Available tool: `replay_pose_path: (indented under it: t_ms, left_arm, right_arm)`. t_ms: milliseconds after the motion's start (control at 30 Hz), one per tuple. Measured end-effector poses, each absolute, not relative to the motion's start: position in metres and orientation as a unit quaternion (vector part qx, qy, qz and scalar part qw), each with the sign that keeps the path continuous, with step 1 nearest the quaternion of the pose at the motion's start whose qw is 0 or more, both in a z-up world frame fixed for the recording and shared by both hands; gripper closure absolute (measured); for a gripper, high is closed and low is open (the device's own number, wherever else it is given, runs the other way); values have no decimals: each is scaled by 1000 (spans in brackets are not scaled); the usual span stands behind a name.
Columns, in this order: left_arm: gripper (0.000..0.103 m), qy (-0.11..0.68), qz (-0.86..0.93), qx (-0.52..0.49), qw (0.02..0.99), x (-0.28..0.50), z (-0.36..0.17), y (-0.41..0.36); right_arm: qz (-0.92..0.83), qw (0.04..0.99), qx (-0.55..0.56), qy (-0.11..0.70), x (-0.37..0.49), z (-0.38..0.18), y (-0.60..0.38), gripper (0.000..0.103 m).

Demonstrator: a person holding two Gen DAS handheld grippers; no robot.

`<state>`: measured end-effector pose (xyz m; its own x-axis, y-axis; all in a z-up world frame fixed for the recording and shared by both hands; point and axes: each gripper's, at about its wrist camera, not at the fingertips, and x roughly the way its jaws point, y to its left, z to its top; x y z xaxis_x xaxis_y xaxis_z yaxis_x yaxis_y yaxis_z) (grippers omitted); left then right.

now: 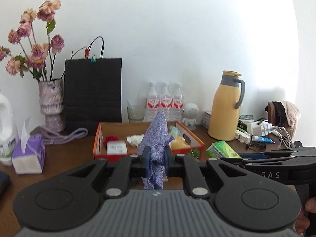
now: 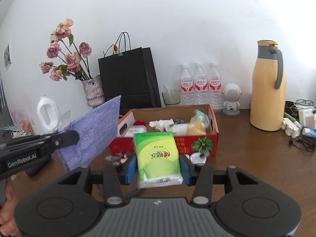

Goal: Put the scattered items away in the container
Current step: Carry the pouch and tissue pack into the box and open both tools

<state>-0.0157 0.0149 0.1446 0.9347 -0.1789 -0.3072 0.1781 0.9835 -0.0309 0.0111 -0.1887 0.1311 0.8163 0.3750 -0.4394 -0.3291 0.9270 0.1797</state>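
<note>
Left gripper (image 1: 156,159) pinches purple knitted cloth pouch (image 1: 156,138); right gripper (image 2: 158,168) clamps green tissue pack (image 2: 158,154). Carry both over orange cardboard box (image 2: 214,118) w/ clearance, release inside.

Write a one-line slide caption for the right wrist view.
Right gripper holds a green tissue pack before the cardboard box; left gripper lifts a purple cloth alongside.
</note>
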Motion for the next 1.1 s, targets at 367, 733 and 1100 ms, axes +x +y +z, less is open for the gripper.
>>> replay_pose_path:
  t_ms: [367,733,1100]
  left_arm:
    - [89,200,-67,-36,977,203,204,42]
    - [88,293,-52,-84,951,275,122,69]
    - [67,401,-100,-165,896,321,69,51]
  right_arm:
    - [202,938,39,279,231,190,-126,58]
    - [223,850,112,463,339,53,-104,58]
    - [154,868,33,470,364,44,-110,56]
